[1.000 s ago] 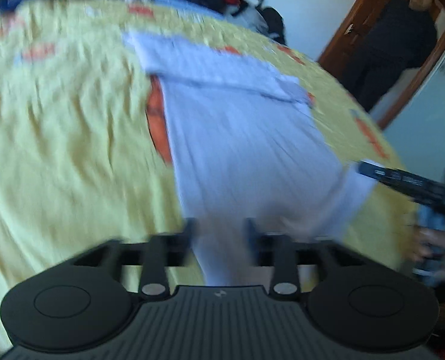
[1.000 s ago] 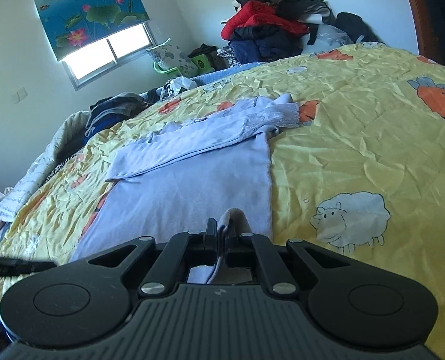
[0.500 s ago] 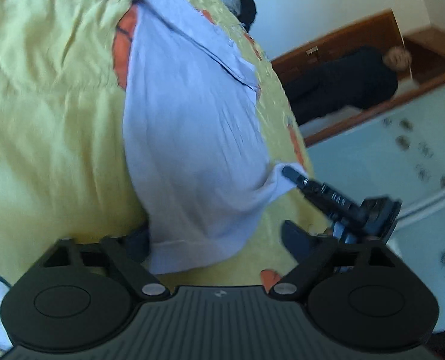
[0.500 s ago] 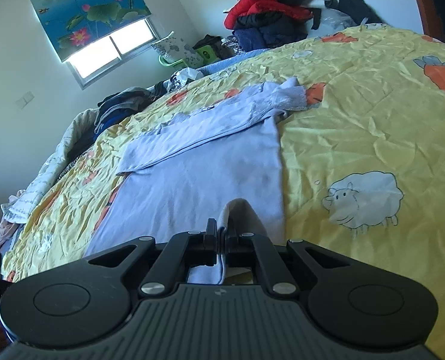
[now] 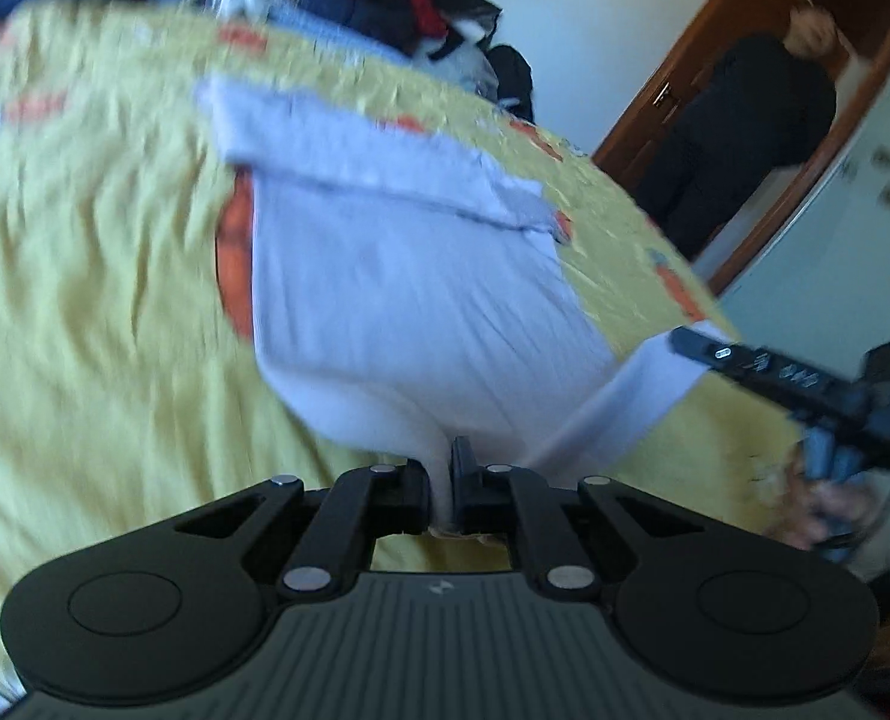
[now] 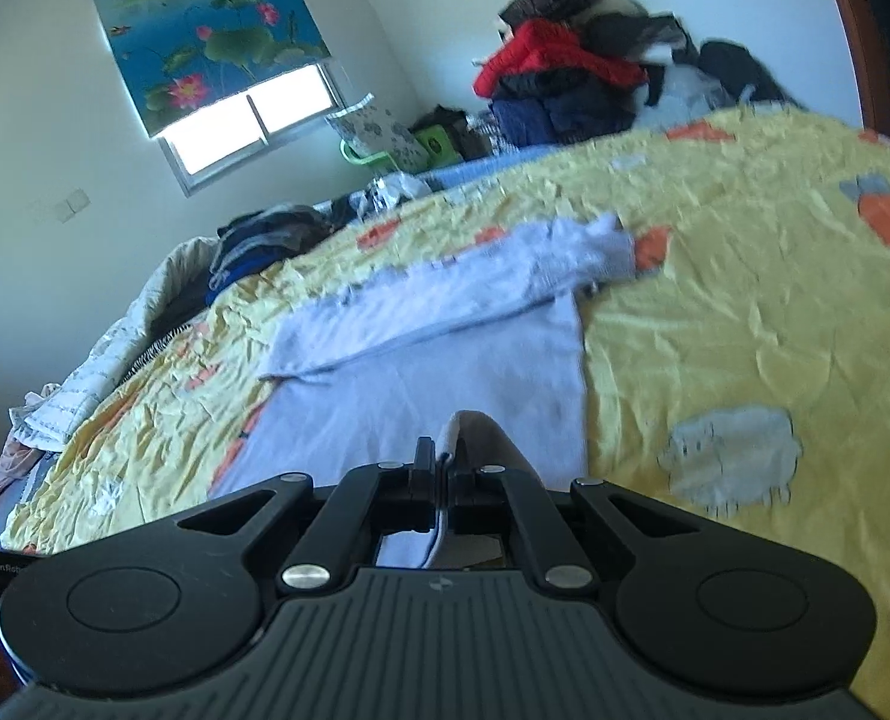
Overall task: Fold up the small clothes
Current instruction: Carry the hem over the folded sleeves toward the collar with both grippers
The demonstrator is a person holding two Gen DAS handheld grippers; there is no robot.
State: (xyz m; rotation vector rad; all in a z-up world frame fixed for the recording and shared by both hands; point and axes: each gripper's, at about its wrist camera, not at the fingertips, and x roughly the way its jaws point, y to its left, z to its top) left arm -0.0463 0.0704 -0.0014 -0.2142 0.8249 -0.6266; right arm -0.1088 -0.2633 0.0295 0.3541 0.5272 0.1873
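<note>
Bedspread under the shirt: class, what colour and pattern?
Yellow bedspread with orange and sheep prints; clearest in the right wrist view.

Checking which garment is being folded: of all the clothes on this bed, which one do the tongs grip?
The pale lilac top spread flat on the yellow sheet; both tongs pinch its near hem. The red and dark clothes lie heaped at the far edge, untouched.
</note>
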